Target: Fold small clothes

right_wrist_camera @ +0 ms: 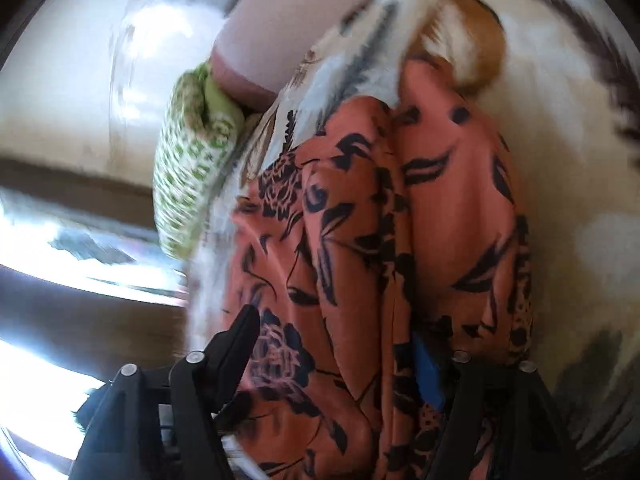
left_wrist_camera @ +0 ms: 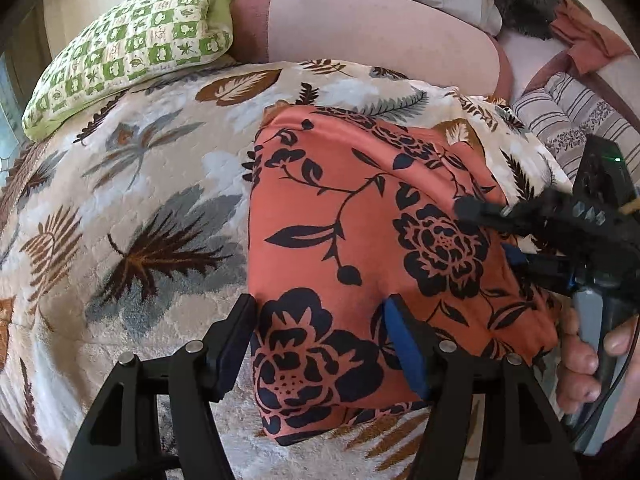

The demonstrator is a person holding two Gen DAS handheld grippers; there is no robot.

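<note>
I look across a bed spread with a cream blanket printed in brown and grey leaves. At eleven o'clock a green-and-white checked pillow lies against a pale pink bolster with a maroon end. At two o'clock sits a grey striped cushion, and beyond it a rust-coloured cloth. Daylight is soft; in the right wrist view, bright window glare floods nine o'clock.
</note>
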